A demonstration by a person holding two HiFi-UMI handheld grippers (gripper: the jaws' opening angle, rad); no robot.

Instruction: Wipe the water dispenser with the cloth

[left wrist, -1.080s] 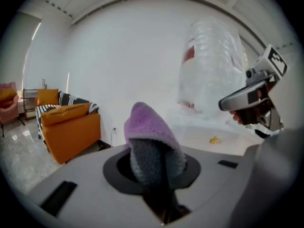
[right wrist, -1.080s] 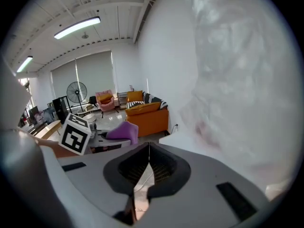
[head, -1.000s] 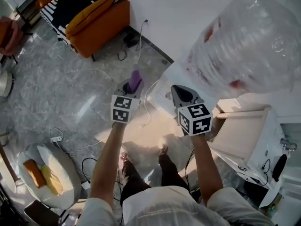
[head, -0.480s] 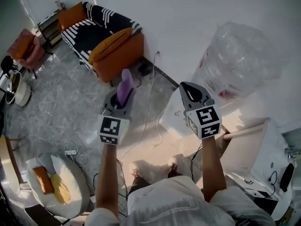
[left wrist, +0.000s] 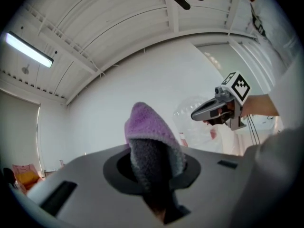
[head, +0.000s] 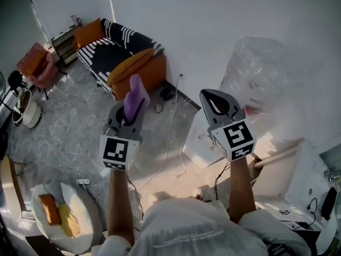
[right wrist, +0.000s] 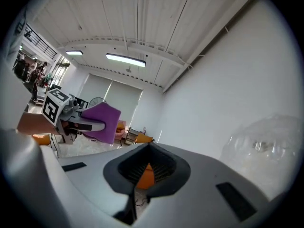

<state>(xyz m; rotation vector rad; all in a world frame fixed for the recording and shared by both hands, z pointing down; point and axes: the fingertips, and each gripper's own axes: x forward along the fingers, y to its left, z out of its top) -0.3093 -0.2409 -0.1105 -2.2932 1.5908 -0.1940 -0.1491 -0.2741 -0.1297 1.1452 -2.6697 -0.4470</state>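
In the head view my left gripper [head: 129, 113] is shut on a purple cloth [head: 135, 95] whose end sticks up past the jaws. It hangs in the air left of the water dispenser. The dispenser's white body [head: 202, 140] stands against the wall with a clear bottle [head: 266, 79] on top. My right gripper [head: 210, 96] is shut and holds nothing, raised in front of the dispenser. The left gripper view has the cloth [left wrist: 151, 127] filling the jaws, with the right gripper [left wrist: 214, 111] and the bottle [left wrist: 190, 122] beyond. The right gripper view looks past its jaws at the cloth [right wrist: 102, 122].
An orange sofa [head: 139, 68] with a striped throw stands at the back left, with cables [head: 171, 124] on the marble floor in front of it. A white round seat [head: 74, 217] with orange cushions is at lower left. A white cabinet [head: 306, 180] stands right of the dispenser.
Both grippers have risen. The left one has moved left and up with the cloth. The head view has tilted up, so more wall and room show.
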